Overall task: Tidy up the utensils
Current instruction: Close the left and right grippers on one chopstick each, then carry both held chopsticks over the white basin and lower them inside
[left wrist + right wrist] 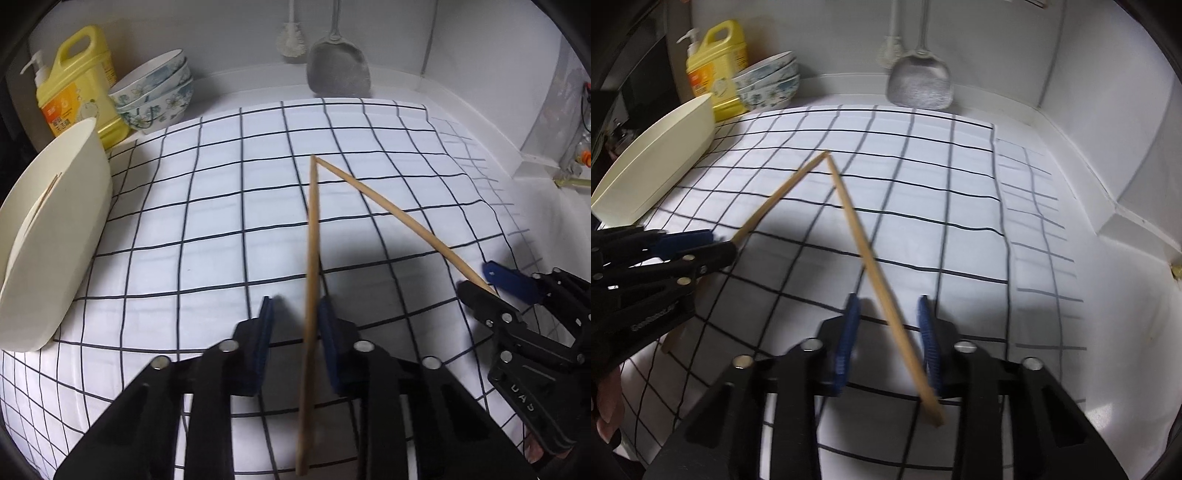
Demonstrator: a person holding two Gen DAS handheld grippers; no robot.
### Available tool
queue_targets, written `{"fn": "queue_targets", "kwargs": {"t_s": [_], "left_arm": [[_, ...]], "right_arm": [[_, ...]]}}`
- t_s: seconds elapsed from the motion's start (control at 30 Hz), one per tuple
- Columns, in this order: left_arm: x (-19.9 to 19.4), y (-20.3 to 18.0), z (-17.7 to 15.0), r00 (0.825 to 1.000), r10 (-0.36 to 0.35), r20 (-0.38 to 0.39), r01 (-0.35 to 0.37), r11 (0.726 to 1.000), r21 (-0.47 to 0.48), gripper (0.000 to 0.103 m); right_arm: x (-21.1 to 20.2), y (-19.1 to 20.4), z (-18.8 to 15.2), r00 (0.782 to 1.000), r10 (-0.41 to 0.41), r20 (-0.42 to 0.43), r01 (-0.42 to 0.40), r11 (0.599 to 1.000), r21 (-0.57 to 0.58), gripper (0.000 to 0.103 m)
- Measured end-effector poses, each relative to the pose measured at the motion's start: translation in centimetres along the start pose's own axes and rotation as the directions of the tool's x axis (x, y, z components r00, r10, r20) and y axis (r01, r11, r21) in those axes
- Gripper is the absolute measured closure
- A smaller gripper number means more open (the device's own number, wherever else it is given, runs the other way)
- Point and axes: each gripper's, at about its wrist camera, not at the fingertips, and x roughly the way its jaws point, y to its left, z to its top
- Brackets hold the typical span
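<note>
Worktop [1052, 122], white and walled at the back, carries a checked cloth [229, 206] over most of its surface, presumably to mark out a clean working field; at the cloth's left edge a cream oval tray [55, 236] lies tilted, likely the place meant for the utensils, with what looks like a thin stick showing inside it; in the back left corner stand a yellow detergent jug [83, 85] and a stack of flowered bowls [155, 92], pushed out of the way, while a metal spatula [338, 70] and a brush [291, 40] hang on the back wall; over the cloth's near edge the left gripper [295, 332] has one chopstick [312, 277] between its blue pads, the right pad against it and a gap on the other side, so I cannot tell whether it is clamped; the right gripper [890, 332] has a second chopstick [871, 266] running slantwise between narrowed pads, grip equally uncertain; both sticks are plain pale wood, slim and straight, and their far tips meet near the cloth's middle in an inverted V, probably so the pair can be aligned before being stowed.
</note>
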Motion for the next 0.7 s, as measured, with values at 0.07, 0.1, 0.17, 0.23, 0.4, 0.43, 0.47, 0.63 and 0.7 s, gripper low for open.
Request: {"fn": "queue_targets", "kwargs": {"t_s": [0.07,0.1,0.17,0.23,0.4,0.43,0.47,0.63,0.7], "left_arm": [[-0.1,-0.4,0.0,1.000,-0.004,-0.007,0.005,1.000,0.012,0.096],[-0.2,-0.5,-0.1,1.000,-0.002,-0.008,0.002,1.000,0.016,0.096],[-0.3,-0.5,-0.2,1.000,-0.008,-0.017,0.008,1.000,0.013,0.096],[-0.5,-0.3,-0.4,1.000,-0.018,-0.025,0.018,1.000,0.002,0.096],[-2.1,0.2,-0.8,1.000,-0.025,-0.016,0.025,1.000,-0.012,0.096],[-2.7,0.3,-0.9,1.000,-0.024,-0.011,0.024,1.000,-0.016,0.096],[-3.3,0.4,-0.9,1.000,-0.018,-0.004,0.018,1.000,-0.021,0.096],[-7.8,1.4,-1.1,0.998,-0.003,0.057,0.006,0.998,-0.067,0.096],[-9.8,1.9,-1.1,0.996,0.016,0.087,-0.009,0.997,-0.073,0.096]], "right_arm": [[0.0,0.3,0.0,1.000,0.002,0.001,-0.002,1.000,-0.009,0.092],[-0.1,0.3,0.0,1.000,0.002,-0.001,-0.002,1.000,-0.008,0.094],[-0.1,0.2,0.0,1.000,0.014,-0.005,-0.014,1.000,0.007,0.096],[-0.2,0.0,0.0,0.999,0.047,-0.008,-0.047,0.998,0.042,0.097],[-1.5,0.3,-0.7,0.996,0.084,0.002,-0.083,0.992,0.096,0.097],[-1.9,0.5,-0.8,0.996,0.088,0.009,-0.089,0.990,0.105,0.097],[-2.4,0.6,-0.9,0.996,0.091,0.015,-0.092,0.989,0.114,0.097],[-5.6,1.4,-0.8,0.992,0.105,0.077,-0.116,0.981,0.158,0.097],[-6.7,1.8,-0.5,0.989,0.109,0.099,-0.124,0.979,0.163,0.097]]}}
